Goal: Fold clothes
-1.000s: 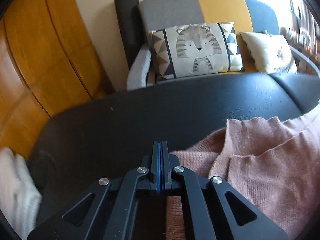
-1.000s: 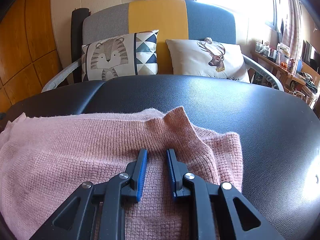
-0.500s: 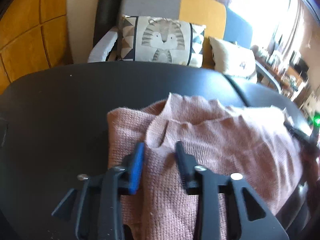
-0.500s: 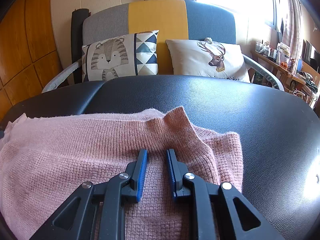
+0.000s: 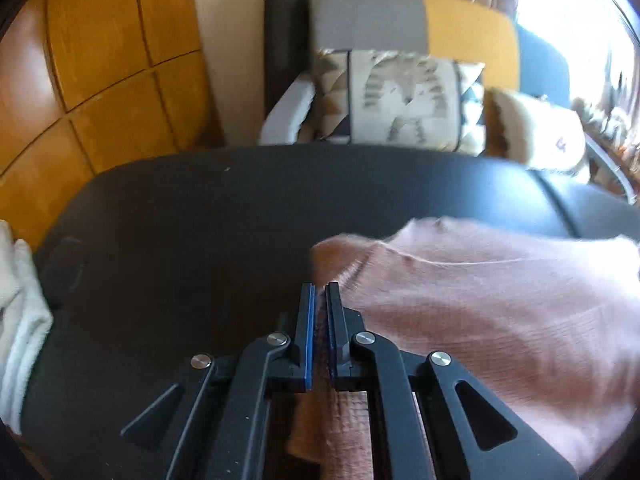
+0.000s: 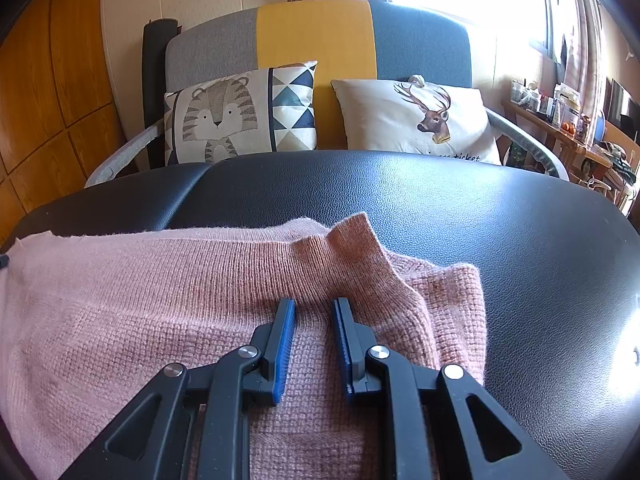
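A pink knitted sweater (image 5: 480, 320) lies on a black padded table (image 5: 200, 220). My left gripper (image 5: 319, 286) is at the sweater's left edge, and its jaws are shut on a strip of the pink knit that runs back between them. In the right wrist view the sweater (image 6: 120, 300) spreads to the left, with its ribbed collar (image 6: 356, 240) folded up just ahead. My right gripper (image 6: 314, 302) sits low over the knit behind the collar. Its jaws stand slightly apart, and the flat fabric shows in the gap unpinched.
A white cloth (image 5: 20, 300) lies at the table's left edge. Behind the table (image 6: 480, 208) stands a grey, yellow and blue sofa (image 6: 316, 32) with a tiger cushion (image 6: 240, 112) and a deer cushion (image 6: 416, 116). A dark rolled mat (image 5: 284, 32) leans by the wall.
The left gripper went from shut to open over the sweater's corner, then shut on its left edge, and its view swung. The right gripper and the collar kept still.
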`<state>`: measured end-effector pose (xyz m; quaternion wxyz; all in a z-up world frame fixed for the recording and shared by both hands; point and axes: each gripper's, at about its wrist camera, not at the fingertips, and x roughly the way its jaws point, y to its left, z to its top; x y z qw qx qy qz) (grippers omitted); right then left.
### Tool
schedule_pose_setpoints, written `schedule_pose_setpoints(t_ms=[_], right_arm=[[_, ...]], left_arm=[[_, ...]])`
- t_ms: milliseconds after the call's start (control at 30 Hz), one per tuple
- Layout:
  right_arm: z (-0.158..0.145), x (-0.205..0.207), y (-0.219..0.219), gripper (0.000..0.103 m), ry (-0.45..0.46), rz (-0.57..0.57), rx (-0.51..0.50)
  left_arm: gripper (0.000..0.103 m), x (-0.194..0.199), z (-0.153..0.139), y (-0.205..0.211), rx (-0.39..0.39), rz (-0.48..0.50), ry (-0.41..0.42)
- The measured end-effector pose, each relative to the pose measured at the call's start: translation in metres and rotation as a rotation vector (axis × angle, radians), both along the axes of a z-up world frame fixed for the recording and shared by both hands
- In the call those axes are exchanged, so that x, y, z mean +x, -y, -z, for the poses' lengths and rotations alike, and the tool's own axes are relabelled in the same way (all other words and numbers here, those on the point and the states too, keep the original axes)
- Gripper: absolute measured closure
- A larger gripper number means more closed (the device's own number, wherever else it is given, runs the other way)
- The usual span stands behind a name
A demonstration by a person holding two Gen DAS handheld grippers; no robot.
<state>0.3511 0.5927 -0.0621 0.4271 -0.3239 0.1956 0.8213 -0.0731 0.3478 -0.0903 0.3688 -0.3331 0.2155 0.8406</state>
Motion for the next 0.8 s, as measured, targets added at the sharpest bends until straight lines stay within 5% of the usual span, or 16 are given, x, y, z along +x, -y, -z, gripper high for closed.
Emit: schedule_pose_setpoints(t_ms=[100, 167, 400, 500, 567, 800], right_arm=[[0.000, 0.000, 0.000, 0.085, 0.001, 0.002, 0.001], [0.000, 0.001, 0.000, 0.085, -0.001, 0.007, -0.001], [0.001, 0.001, 0.000, 0.085, -0.010, 0.009, -0.004], [0.001, 0.002, 0.000, 0.085, -0.014, 0.008, -0.006], [0.001, 0.002, -0.001, 0.085, -0.014, 0.007, -0.006], [0.000, 0.003, -0.001, 0.085, -0.012, 0.005, -0.004]], left_arm=[[0.103, -0.008, 0.019, 0.000, -0.079, -0.043, -0.076], [0.103, -0.021, 0.032, 0.007, -0.081, -0.081, -0.004], [0.100, -0.023, 0.018, 0.048, 0.151, -0.053, 0.201], [0.077, -0.012, 0.016, 0.063, 0.237, 0.044, 0.340], [0.052, -0.001, 0.016, 0.064, 0.250, 0.094, 0.383], [0.046, 0.027, 0.021, 0.051, 0.176, 0.156, 0.328]])
